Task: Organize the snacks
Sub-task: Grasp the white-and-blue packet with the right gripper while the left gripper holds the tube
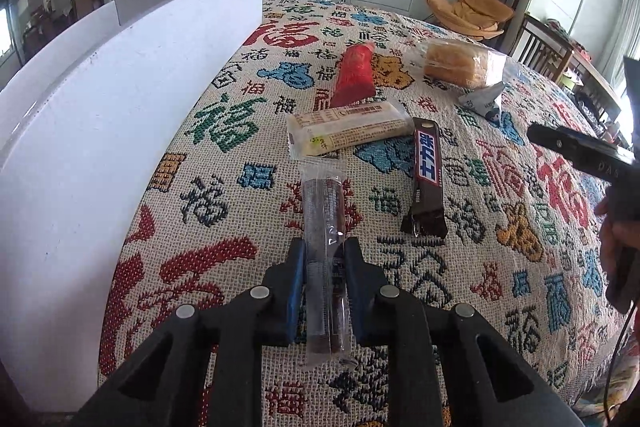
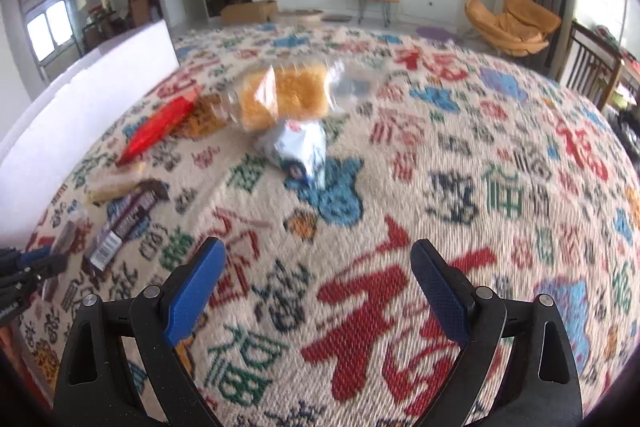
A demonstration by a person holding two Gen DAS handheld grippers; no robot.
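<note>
- Snack stick (image 1: 325, 247) in clear wrapper: clamped between blue pads of left gripper (image 1: 325, 251), long axis running 12-to-6, ends sticking out past the fingers both ways.
- Chocolate bar (image 1: 426, 171) at 1 o'clock of it, cream bar (image 1: 348, 131) at 12, on patterned cloth (image 1: 480, 227).
- White box (image 1: 120, 107) at 9 o'clock.
- Right gripper (image 2: 318, 259): jaws spread wide, nothing between; bread pack (image 2: 288, 95) far at 12.
</note>
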